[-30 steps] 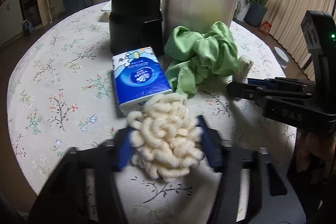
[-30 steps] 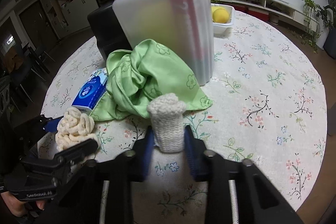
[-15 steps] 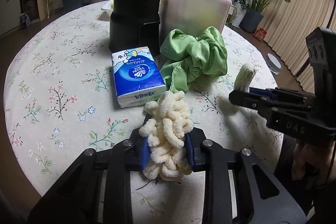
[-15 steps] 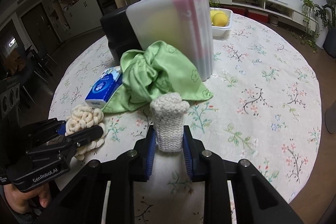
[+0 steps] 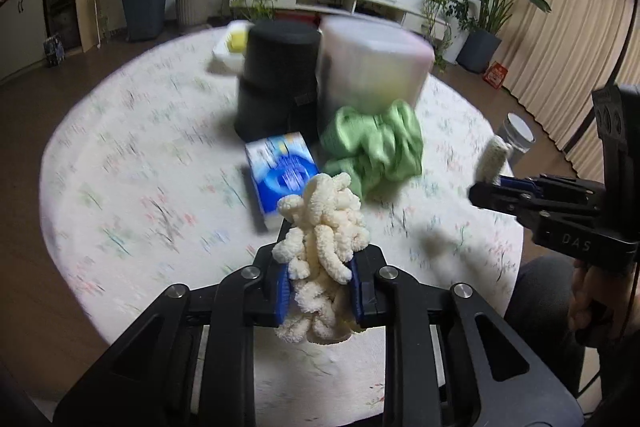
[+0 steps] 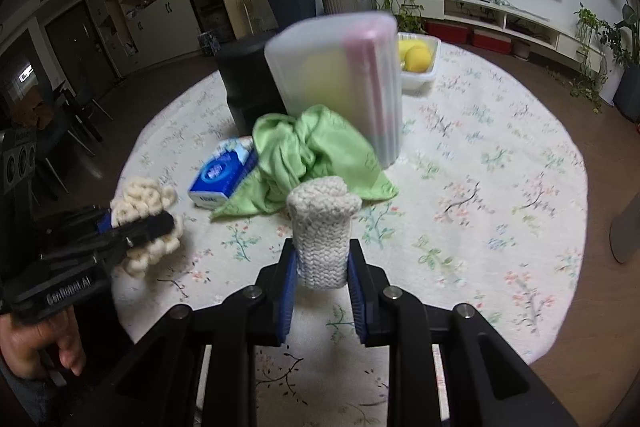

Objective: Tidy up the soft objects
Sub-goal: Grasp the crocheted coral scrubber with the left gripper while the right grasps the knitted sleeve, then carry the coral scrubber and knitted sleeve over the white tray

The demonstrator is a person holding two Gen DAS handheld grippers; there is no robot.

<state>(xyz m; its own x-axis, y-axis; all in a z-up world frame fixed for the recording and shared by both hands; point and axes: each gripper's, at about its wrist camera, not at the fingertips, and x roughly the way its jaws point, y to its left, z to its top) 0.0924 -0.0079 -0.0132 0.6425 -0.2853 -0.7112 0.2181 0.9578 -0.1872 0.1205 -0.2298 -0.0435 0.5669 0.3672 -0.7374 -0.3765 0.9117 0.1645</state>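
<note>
My left gripper [image 5: 320, 287] is shut on a cream chenille mop-like cloth [image 5: 322, 247] and holds it above the table's near edge; it also shows in the right wrist view [image 6: 146, 211]. My right gripper [image 6: 322, 283] is shut on a cream knitted roll [image 6: 323, 227], held upright above the table; it shows at the right of the left wrist view [image 5: 495, 159]. A crumpled green cloth [image 5: 374, 147] lies on the floral tablecloth [image 5: 132, 167], also in the right wrist view [image 6: 308, 155]. A blue tissue pack [image 5: 282, 175] lies beside it.
A black cylinder container [image 5: 280, 79] and a translucent plastic box [image 5: 372, 67] stand behind the green cloth. A white tray with yellow fruit [image 6: 418, 61] sits at the far side. The round table's edge runs close below both grippers.
My left gripper closed on the chenille cloth and lifted it off the table. Both grippers have risen and pulled back toward the near edge with their loads.
</note>
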